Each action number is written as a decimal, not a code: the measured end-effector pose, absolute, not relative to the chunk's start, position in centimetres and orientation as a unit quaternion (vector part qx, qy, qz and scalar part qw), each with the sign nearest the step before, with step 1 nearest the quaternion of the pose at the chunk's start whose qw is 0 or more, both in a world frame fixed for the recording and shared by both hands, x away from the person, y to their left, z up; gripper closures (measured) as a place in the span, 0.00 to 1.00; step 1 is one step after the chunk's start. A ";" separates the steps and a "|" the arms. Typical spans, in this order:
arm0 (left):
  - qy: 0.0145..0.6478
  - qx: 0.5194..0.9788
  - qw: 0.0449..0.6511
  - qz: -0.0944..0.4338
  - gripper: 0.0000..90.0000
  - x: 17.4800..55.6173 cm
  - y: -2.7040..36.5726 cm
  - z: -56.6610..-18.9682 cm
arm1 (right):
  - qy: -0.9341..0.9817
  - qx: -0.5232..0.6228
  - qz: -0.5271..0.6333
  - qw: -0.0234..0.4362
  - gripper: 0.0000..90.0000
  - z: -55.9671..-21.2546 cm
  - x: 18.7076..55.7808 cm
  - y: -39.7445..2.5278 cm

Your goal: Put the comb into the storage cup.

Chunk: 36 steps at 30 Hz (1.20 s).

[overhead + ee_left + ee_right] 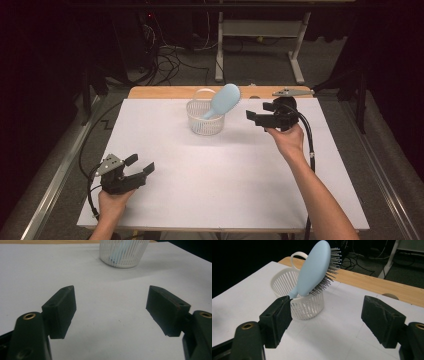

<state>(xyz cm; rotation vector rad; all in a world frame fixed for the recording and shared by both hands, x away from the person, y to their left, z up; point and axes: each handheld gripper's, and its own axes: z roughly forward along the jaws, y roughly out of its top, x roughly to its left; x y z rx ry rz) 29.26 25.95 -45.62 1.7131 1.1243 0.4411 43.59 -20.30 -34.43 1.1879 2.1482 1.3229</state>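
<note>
A light blue hairbrush (pixel 223 100) (pixel 314 267) stands handle-down in a small white slotted basket (pixel 205 119) (pixel 305 306) (pixel 122 252) at the far middle of the white table. Its bristled head leans out over the basket's right rim. My right gripper (pixel 251 116) (pixel 325 320) hovers just right of the basket, open, jaws empty and pointing left at it. Near the front left corner my left gripper (pixel 140 164) (pixel 111 312) rests low over the table, open, nothing between its jaws.
The white board (pixel 220 170) lies on a wooden tabletop (pixel 165 92) whose far edge shows behind the basket. A grey three-cornered plate (pixel 290 92) lies at the far right. Cables and table legs cover the dark floor beyond.
</note>
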 end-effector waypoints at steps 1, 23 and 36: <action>0.465 0.708 0.499 0.182 0.26 29.3 25.9 -45.6 | 0.758 0.421 0.466 0.176 0.28 -34.4 43.5 -20.4; 0.467 0.706 0.500 0.182 0.26 29.3 26.1 -45.6 | 0.748 0.424 0.474 0.190 0.27 -34.3 41.9 -23.1; 0.470 0.702 0.503 0.180 0.26 29.2 26.2 -45.6 | 0.744 0.425 0.476 0.197 0.27 -34.5 40.8 -24.7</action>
